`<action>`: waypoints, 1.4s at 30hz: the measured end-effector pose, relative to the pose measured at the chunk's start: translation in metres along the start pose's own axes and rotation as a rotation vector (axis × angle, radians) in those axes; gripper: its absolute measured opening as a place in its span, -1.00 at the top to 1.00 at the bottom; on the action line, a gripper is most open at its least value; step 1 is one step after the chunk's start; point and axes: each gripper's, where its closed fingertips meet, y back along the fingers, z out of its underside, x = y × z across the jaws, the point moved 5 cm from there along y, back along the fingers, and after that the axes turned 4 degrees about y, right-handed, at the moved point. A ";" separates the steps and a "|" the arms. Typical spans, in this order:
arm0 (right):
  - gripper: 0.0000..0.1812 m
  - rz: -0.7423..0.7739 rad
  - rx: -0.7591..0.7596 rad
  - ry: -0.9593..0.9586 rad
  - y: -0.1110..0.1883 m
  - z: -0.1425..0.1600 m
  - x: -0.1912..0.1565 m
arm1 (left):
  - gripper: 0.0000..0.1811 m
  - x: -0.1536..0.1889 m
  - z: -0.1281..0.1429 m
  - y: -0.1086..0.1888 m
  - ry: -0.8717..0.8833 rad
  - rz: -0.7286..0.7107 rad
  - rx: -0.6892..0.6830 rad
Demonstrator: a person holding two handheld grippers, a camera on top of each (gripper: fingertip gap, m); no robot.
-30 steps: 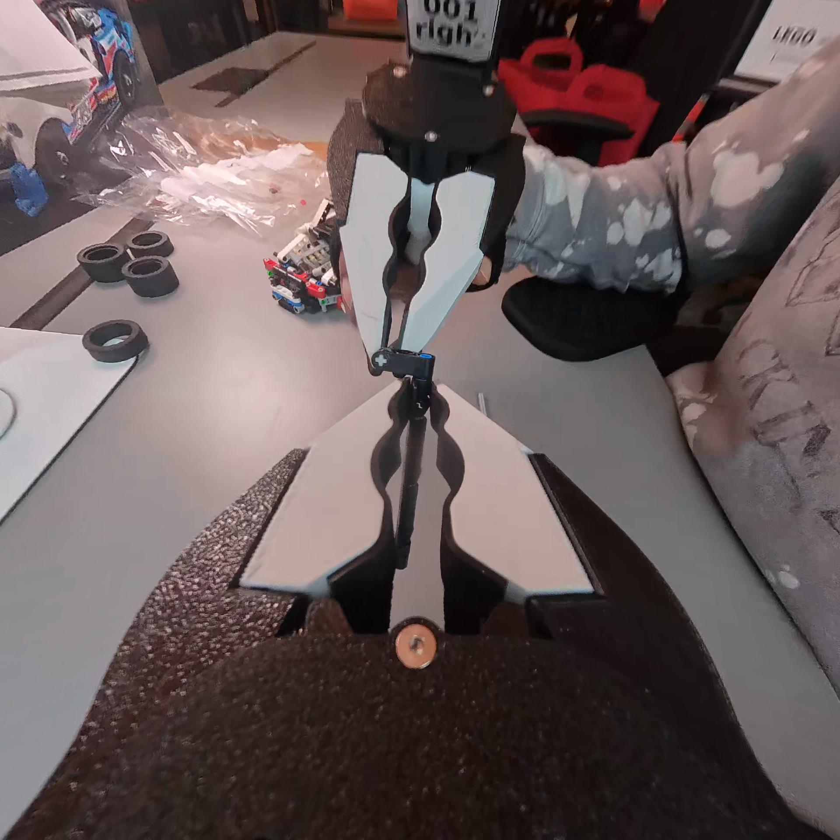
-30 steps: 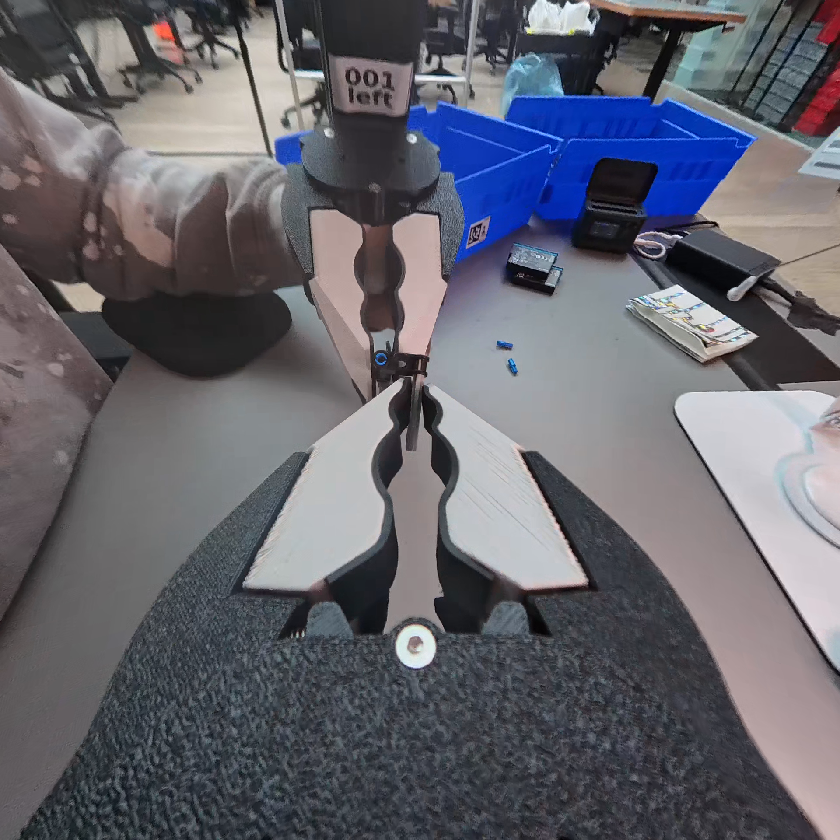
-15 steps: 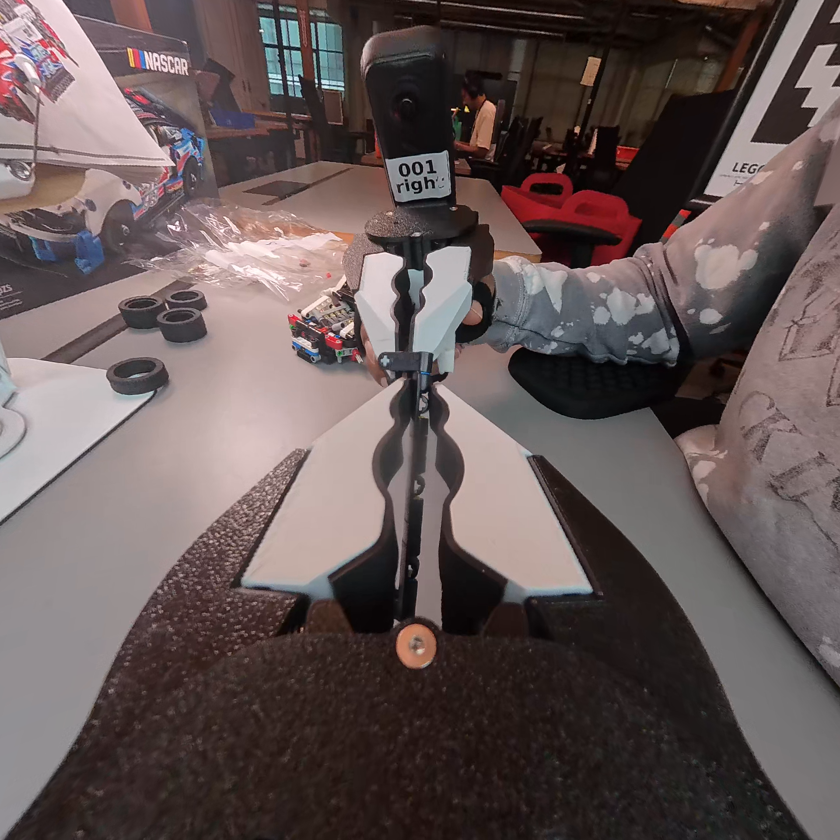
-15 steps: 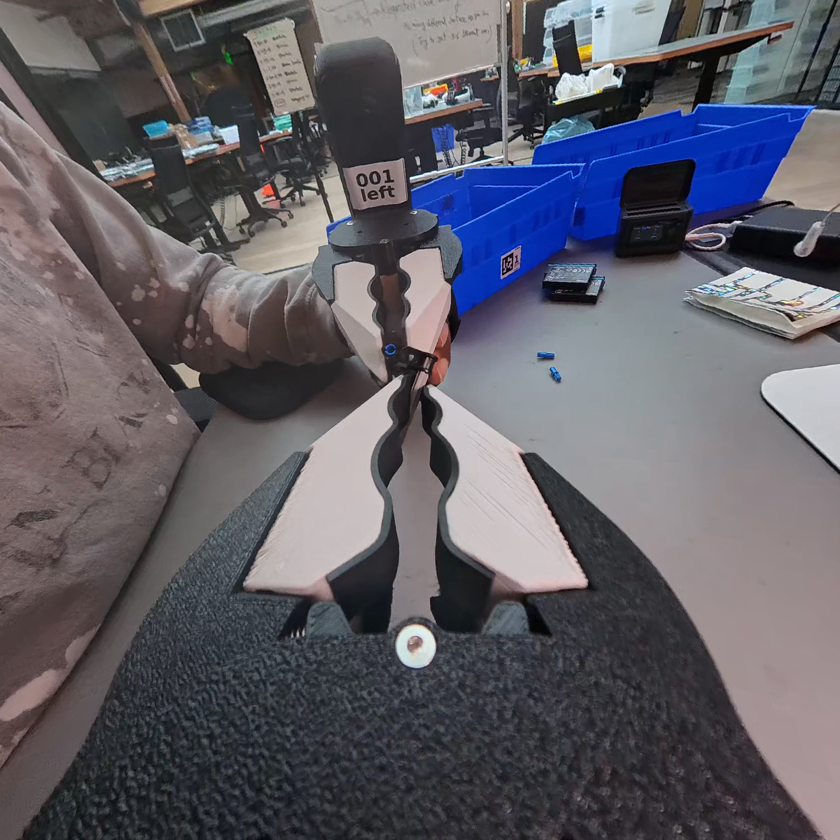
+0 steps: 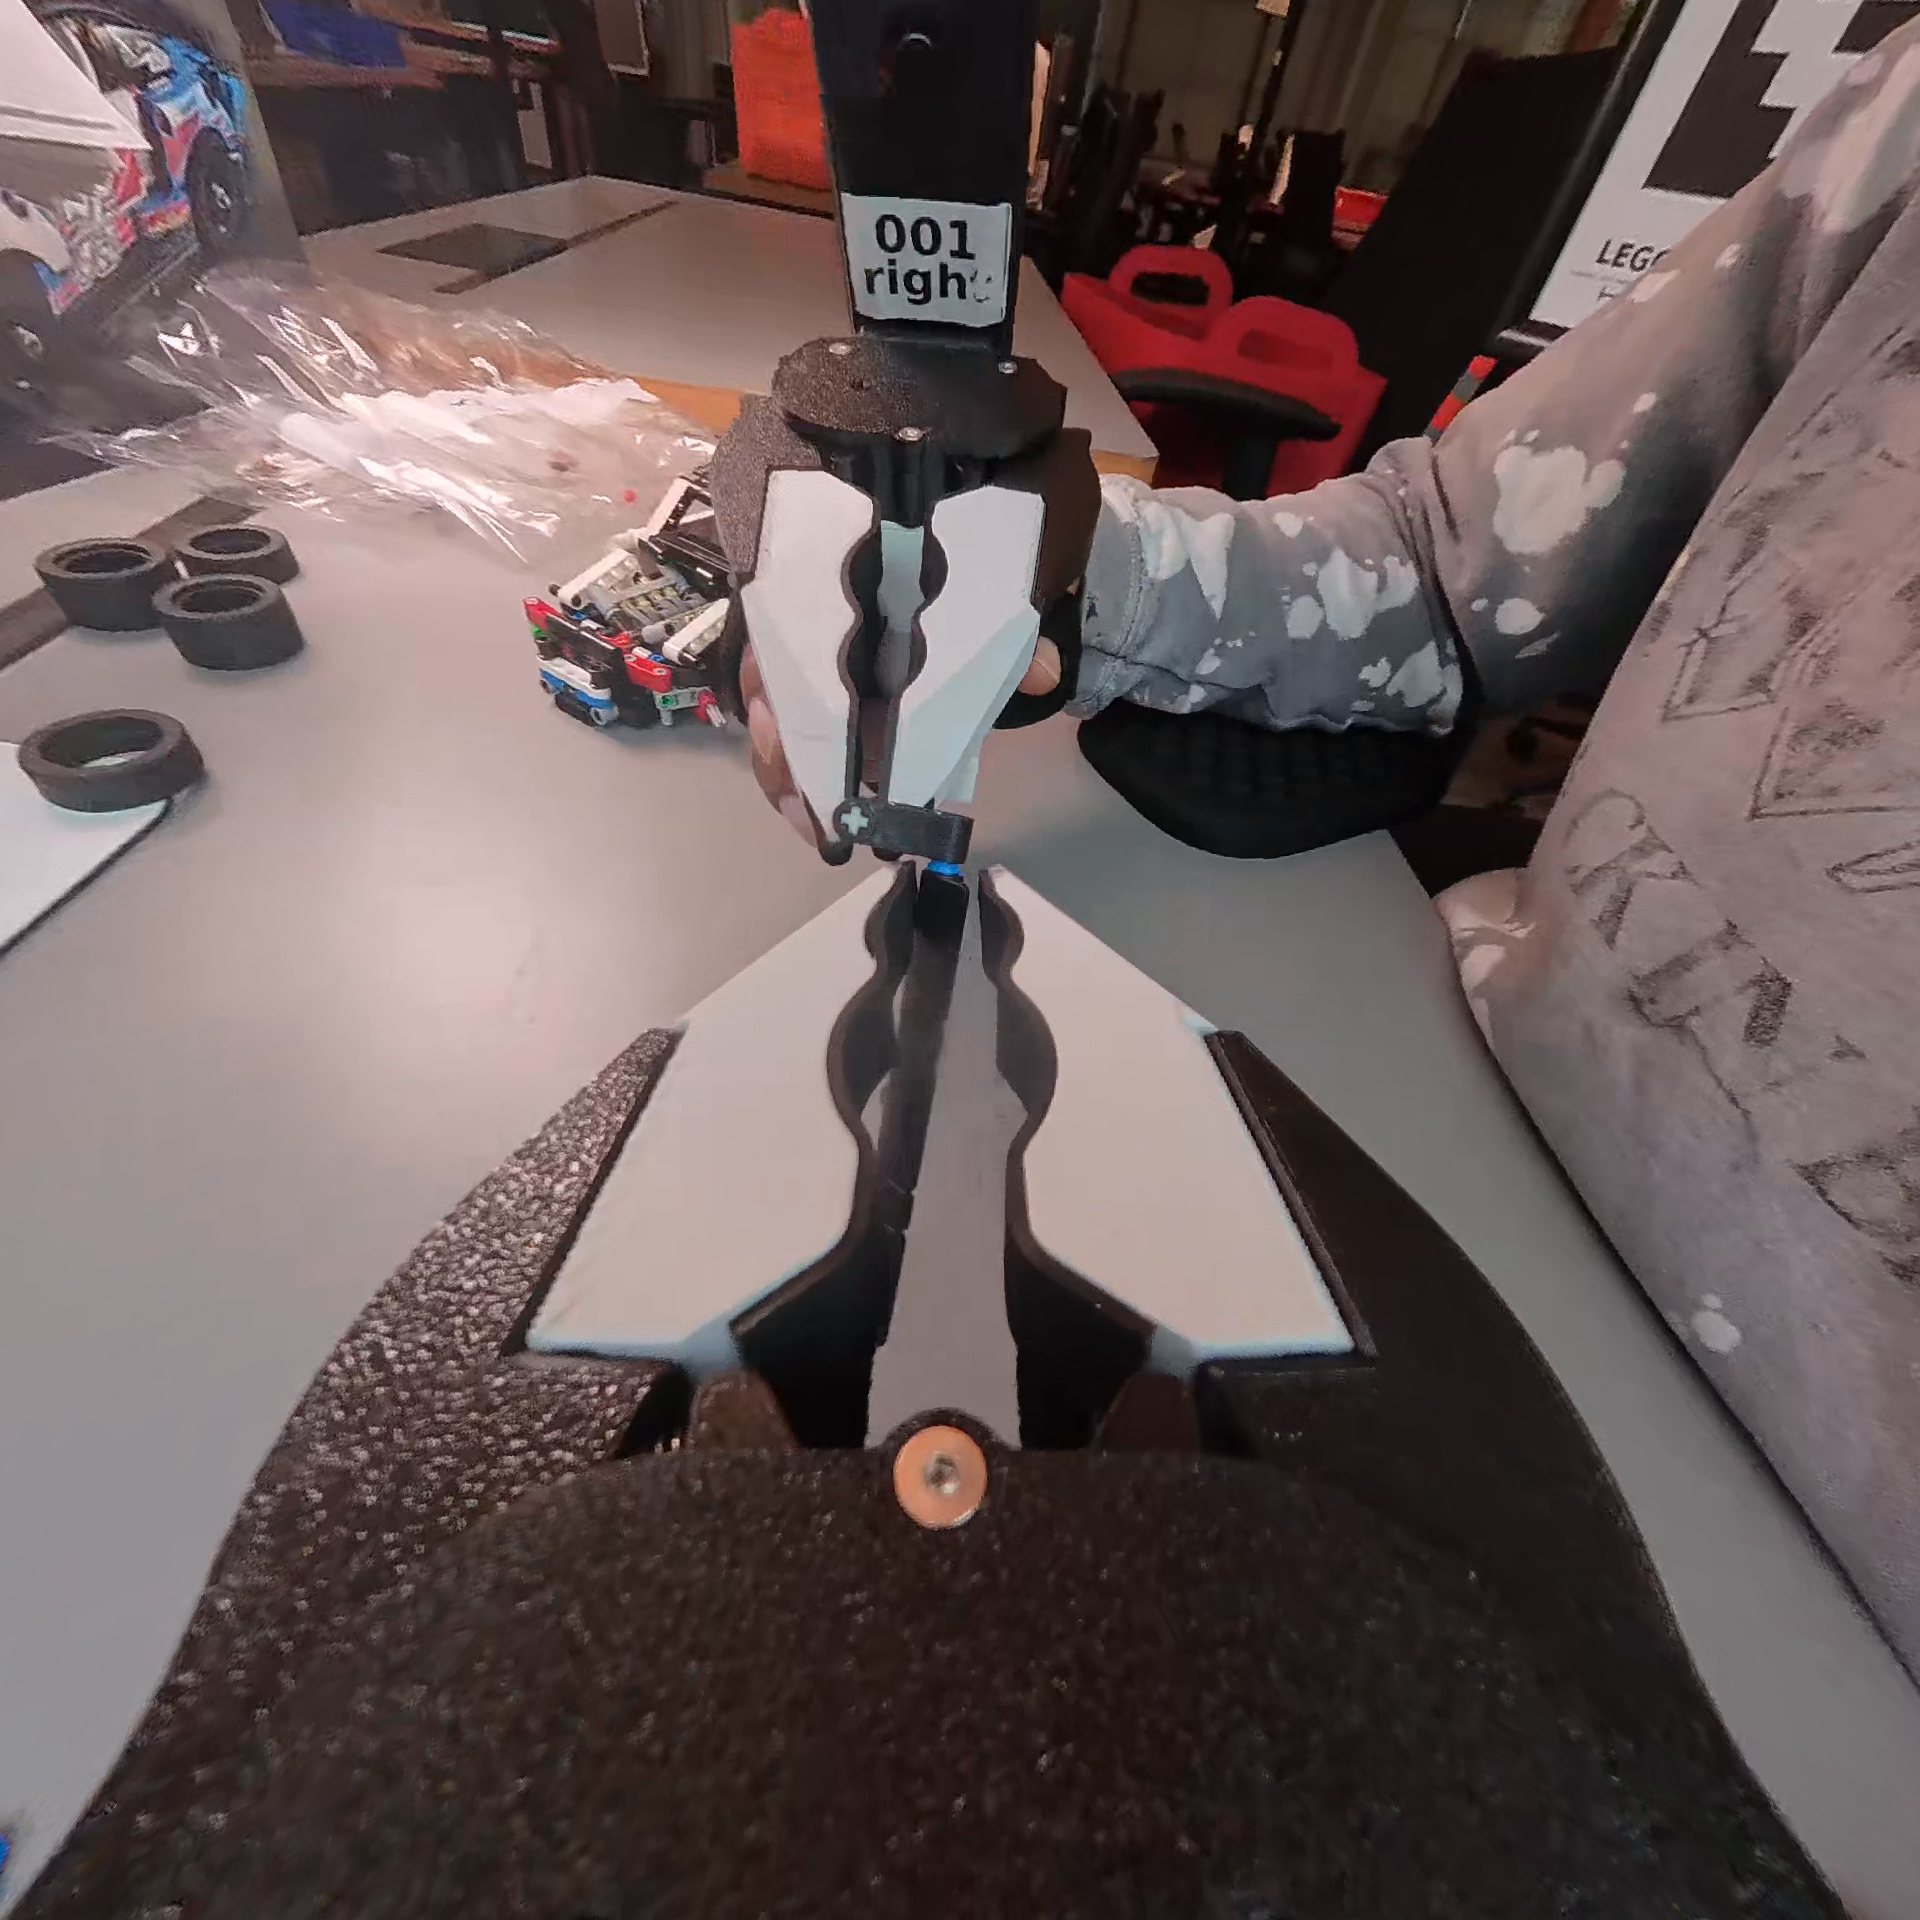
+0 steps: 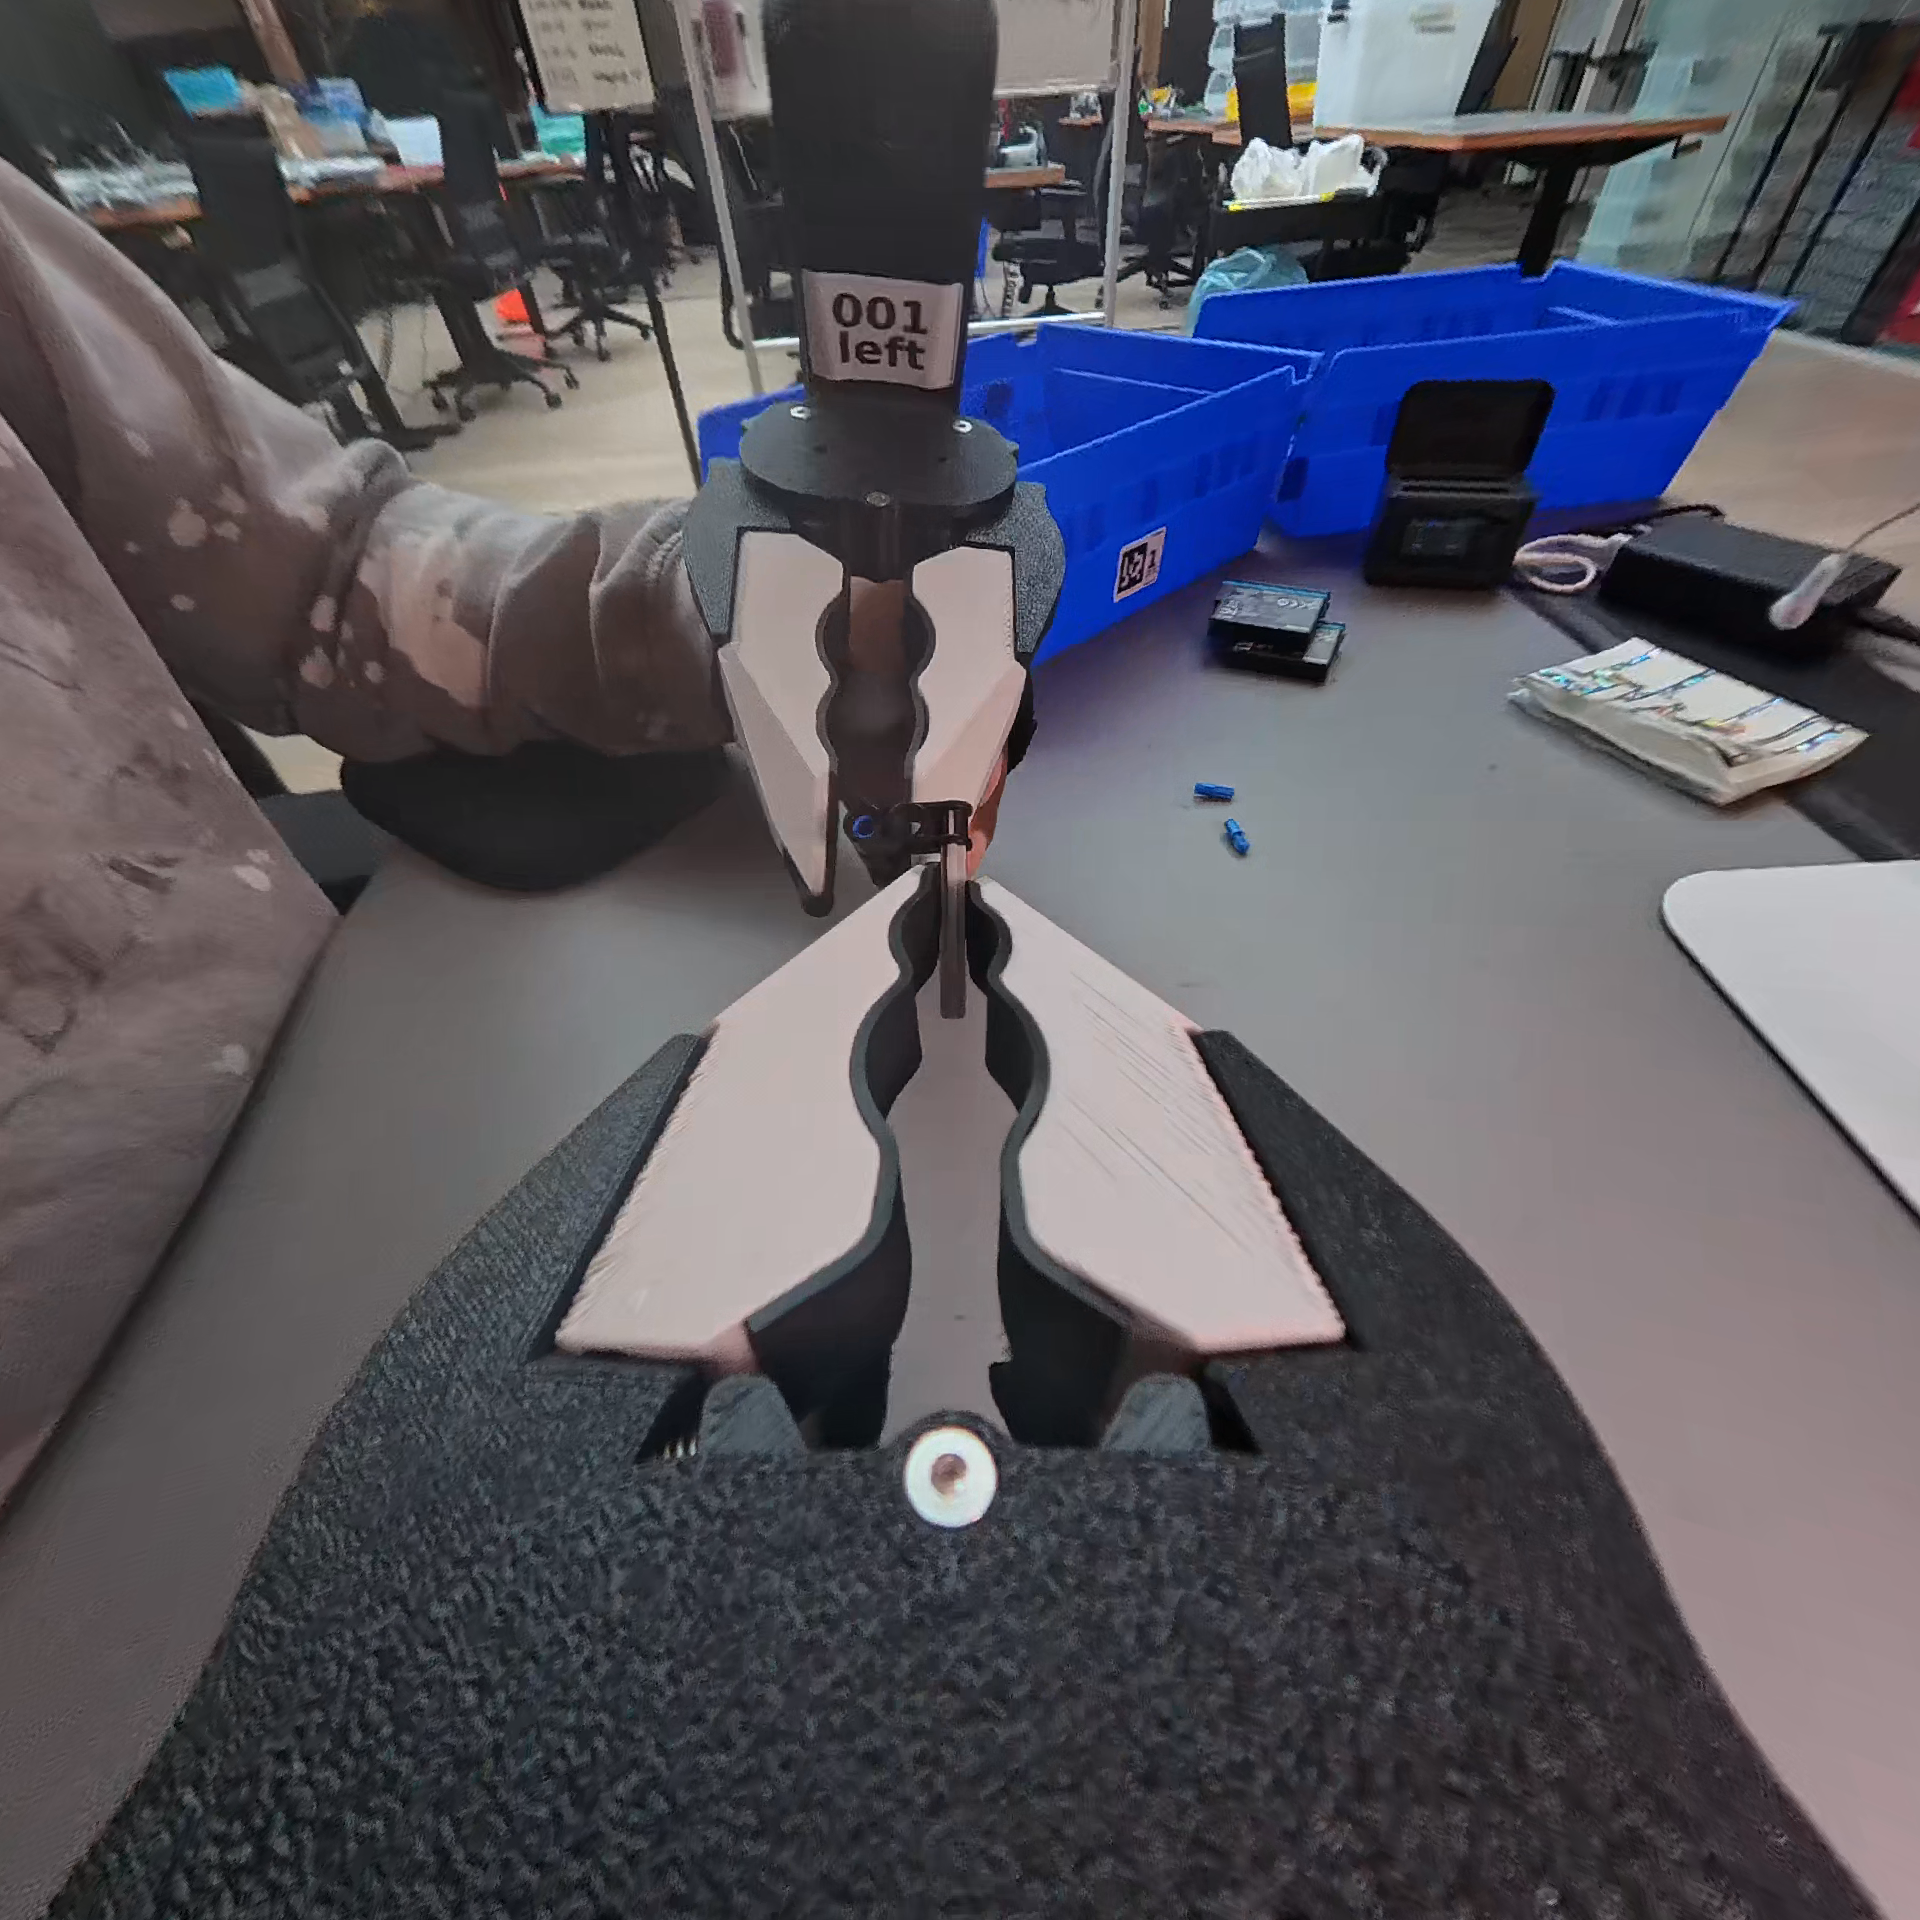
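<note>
In the left wrist view my left gripper [image 5: 940, 883] is shut on a long black rod [image 5: 914, 1091] with a blue pin [image 5: 943, 871] at its tip. My right gripper [image 5: 899, 821] faces it tip to tip, shut on a small black connector [image 5: 899, 826] that touches the blue pin. In the right wrist view my right gripper [image 6: 948, 888] pinches a thin grey part [image 6: 951, 966] that carries the connector [image 6: 914, 826]. The left gripper [image 6: 883, 852] stands opposite. Both are held above the grey table [image 5: 416, 987].
Several black tyres [image 5: 223, 613], a part-built brick model [image 5: 634, 644] and a clear plastic bag [image 5: 416, 436] lie at the left. Blue bins [image 6: 1143, 468], a black case [image 6: 1455, 488], a booklet [image 6: 1683, 717], two loose blue pins [image 6: 1221, 810] and a white mat [image 6: 1818, 987] lie at the right. Left and right tips are no more than a few centimetres apart. Both grippers' tips are roughly 25 cm from the part-built brick model [image 5: 634, 644].
Both views tilted up half a second ago and have come back down toward the table. The two grippers have stayed tip to tip and both have stayed shut.
</note>
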 end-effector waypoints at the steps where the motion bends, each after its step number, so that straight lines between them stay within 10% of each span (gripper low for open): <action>1: 0.96 0.019 -0.018 0.043 0.000 0.000 -0.001 | 0.84 0.001 0.001 0.000 0.025 0.022 0.003; 8: 0.95 0.106 -0.125 0.182 0.008 0.001 0.001 | 0.88 -0.008 0.001 -0.011 0.124 -0.038 0.014; 23: 0.95 0.100 0.320 -0.146 0.018 -0.043 0.010 | 0.96 -0.001 -0.049 0.010 0.146 -0.100 0.432; 42: 0.95 0.298 0.455 -0.604 0.004 -0.005 0.030 | 0.97 -0.039 -0.037 0.012 0.083 -0.450 0.332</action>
